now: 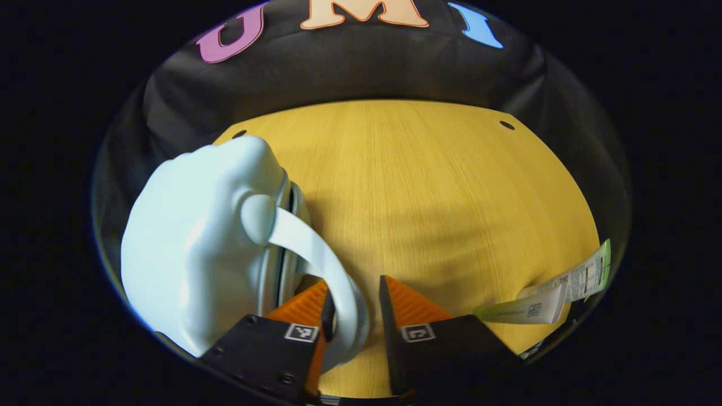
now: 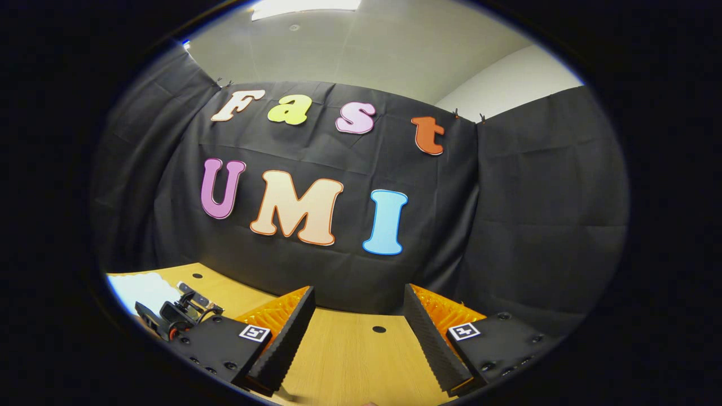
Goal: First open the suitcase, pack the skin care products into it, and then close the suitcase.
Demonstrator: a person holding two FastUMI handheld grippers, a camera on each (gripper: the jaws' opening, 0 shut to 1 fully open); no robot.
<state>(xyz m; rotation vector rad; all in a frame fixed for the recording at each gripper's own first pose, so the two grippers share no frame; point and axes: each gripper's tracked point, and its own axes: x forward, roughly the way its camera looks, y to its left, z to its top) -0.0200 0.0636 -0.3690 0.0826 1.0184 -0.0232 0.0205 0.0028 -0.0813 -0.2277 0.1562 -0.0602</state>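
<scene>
Pale hard-shell suitcase (image 1: 192, 254) stands at the left of the table (image 1: 428, 192), zip shut. The left claw (image 1: 352, 313) straddles its curved handle (image 1: 321, 265), jaws apart. Shell likely rigid, smooth, slippery; handle offers the surest hold. Right claw (image 2: 358, 338) hangs open, empty.

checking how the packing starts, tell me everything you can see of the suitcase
The suitcase is a small pale blue hard-shell case, smooth and glossy like moulded plastic, with bumpy rounded contours. It stands on edge at the left of the wooden table. A zipper seam runs down the side facing the camera, and it looks closed. A pale curved handle strap arcs from a round knob down between the left gripper fingers, which are apart; the strap lies near one finger.
</scene>
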